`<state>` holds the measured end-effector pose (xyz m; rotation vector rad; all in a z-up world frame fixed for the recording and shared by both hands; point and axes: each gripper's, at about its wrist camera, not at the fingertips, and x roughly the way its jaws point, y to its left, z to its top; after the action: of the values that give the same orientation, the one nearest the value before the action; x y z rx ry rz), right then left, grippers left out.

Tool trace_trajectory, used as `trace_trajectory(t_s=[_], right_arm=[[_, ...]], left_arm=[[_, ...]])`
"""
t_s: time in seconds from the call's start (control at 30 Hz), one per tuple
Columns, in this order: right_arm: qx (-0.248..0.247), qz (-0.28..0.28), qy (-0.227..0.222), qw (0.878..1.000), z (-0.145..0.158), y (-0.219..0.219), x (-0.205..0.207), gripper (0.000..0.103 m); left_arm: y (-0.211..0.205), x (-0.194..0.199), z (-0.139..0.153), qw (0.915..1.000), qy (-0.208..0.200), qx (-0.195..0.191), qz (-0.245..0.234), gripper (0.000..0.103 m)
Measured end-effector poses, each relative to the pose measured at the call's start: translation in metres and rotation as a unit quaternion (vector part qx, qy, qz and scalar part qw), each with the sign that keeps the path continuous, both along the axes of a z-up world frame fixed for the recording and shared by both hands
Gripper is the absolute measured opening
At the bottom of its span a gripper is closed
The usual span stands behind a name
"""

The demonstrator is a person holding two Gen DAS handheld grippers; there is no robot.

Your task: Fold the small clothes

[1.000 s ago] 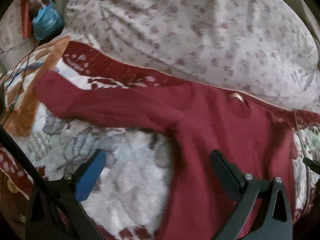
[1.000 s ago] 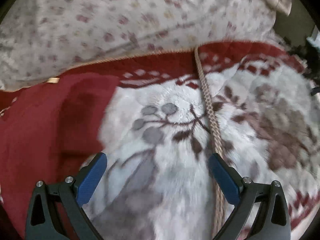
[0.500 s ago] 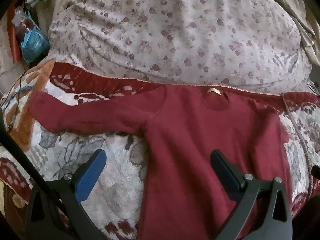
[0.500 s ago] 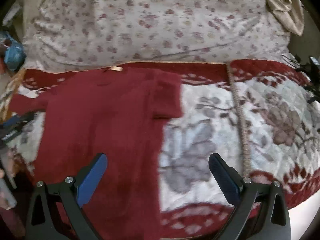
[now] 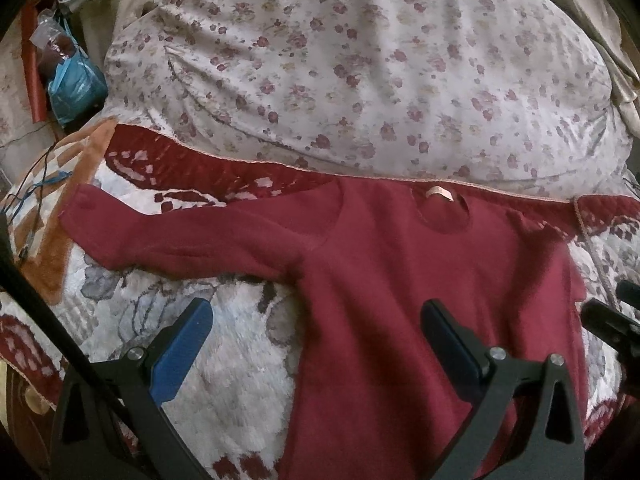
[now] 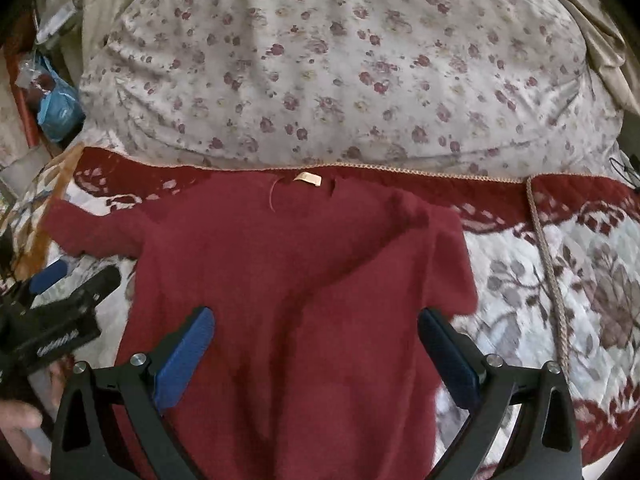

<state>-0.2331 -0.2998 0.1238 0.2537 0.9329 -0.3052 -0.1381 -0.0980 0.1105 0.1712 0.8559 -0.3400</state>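
A dark red long-sleeved top [image 5: 400,280] lies flat on the patterned blanket [image 5: 224,360], neck label at the far side. Its left sleeve [image 5: 172,236] stretches out to the left. Its right sleeve [image 6: 436,248] is folded in over the body. My left gripper [image 5: 316,344] is open and empty, above the top's left edge. My right gripper [image 6: 316,344] is open and empty, above the top's lower body [image 6: 304,300]. The left gripper [image 6: 52,304] also shows at the left edge of the right wrist view.
A large floral pillow [image 5: 360,72] lies just behind the top's collar. A blue bag and clutter [image 5: 72,80] sit at the far left with thin cables [image 5: 36,184]. A braided cord [image 6: 548,264] runs down the blanket right of the top.
Both grippers have pulled back and swung toward the top, so the whole top now shows. The right gripper has moved left from the bare blanket to over the top's body. Both stay open.
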Motion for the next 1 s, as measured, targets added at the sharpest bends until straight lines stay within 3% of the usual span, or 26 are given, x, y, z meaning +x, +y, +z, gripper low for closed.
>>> trace_trajectory(t_s=[0.7, 1.0], right_arm=[[-0.001, -0.009, 0.029, 1.0, -0.048, 0.005, 0.066, 0.103], [-0.007, -0.01, 0.03, 0.999, -0.055, 0.009, 0.084, 0.103]], left_arm=[[0.001, 0.043, -0.03, 0.9992, 0.018, 0.005, 0.036, 0.103], [0.006, 0.056, -0.038, 0.9985, 0.023, 0.007, 0.048, 0.103]])
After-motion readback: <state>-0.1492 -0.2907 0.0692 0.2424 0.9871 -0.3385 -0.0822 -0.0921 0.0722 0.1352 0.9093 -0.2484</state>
